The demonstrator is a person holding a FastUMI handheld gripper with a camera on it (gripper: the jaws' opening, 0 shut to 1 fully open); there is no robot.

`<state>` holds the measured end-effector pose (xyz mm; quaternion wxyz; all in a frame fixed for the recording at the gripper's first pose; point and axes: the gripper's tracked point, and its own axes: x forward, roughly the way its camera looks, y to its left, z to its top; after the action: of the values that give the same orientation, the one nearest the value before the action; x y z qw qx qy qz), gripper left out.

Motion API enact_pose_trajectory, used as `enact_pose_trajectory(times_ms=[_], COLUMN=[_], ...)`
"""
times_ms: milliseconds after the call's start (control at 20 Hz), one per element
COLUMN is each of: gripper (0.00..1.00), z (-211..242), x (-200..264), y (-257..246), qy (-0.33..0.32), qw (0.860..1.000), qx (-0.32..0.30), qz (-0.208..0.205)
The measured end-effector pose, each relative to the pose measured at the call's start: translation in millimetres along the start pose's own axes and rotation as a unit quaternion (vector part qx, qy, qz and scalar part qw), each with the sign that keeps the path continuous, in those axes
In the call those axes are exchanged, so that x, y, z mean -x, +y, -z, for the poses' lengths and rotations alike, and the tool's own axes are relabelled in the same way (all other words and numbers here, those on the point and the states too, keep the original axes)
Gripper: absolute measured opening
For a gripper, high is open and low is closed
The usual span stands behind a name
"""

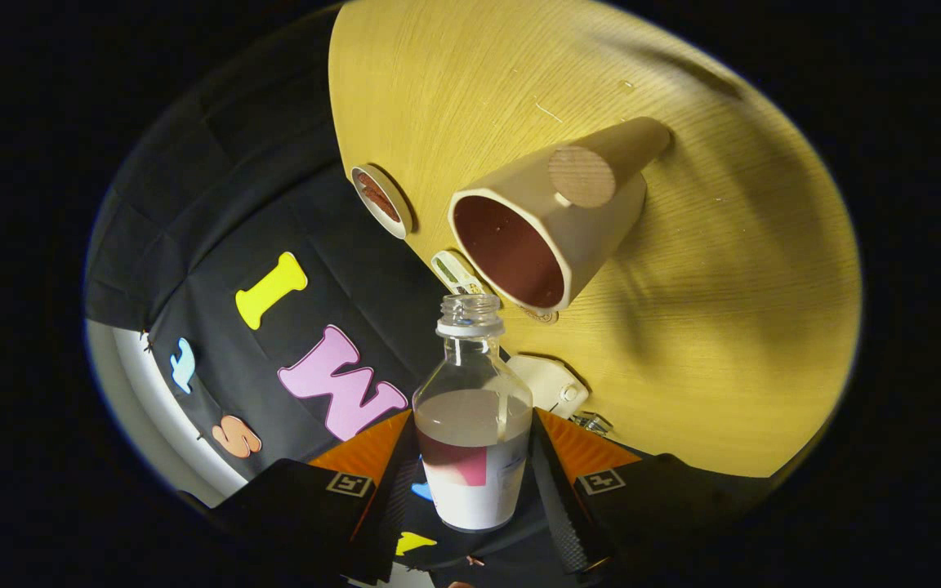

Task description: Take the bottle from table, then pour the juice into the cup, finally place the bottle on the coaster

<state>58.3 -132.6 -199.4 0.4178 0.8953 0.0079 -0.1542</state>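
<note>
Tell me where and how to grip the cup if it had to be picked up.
Grip the cup across its tapered body, just below the rim, coming from the side with one finger on each wall. The round wooden knob sticking out of its side should stay between the fingers' paths. The hand-held gripper is currently shut on the bottle.

Warm, fairly bright light on the wooden table [683, 343]; grain sharp. Soft broad shadows fall across it around the cup [552, 220], a darker one under the cup's wall. Cup interior dim. Clear bottle [472, 408], just below the cup's mouth, shows faint highlights on its glass, no harsh glare. Strong fisheye bending; far from the cup the scene darkens and softens.
</note>
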Motion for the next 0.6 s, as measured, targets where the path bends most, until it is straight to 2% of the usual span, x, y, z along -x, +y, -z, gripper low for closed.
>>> enact_pose_trajectory(times_ms=[300,600], gripper=[0.76,0.76], z=[3,6], x=[-1,-1], y=[-12,-11], qy=[-0.003,-0.014], qw=[0.997,0.988], qx=[0.069,0.147], qz=[-0.018,-0.039])
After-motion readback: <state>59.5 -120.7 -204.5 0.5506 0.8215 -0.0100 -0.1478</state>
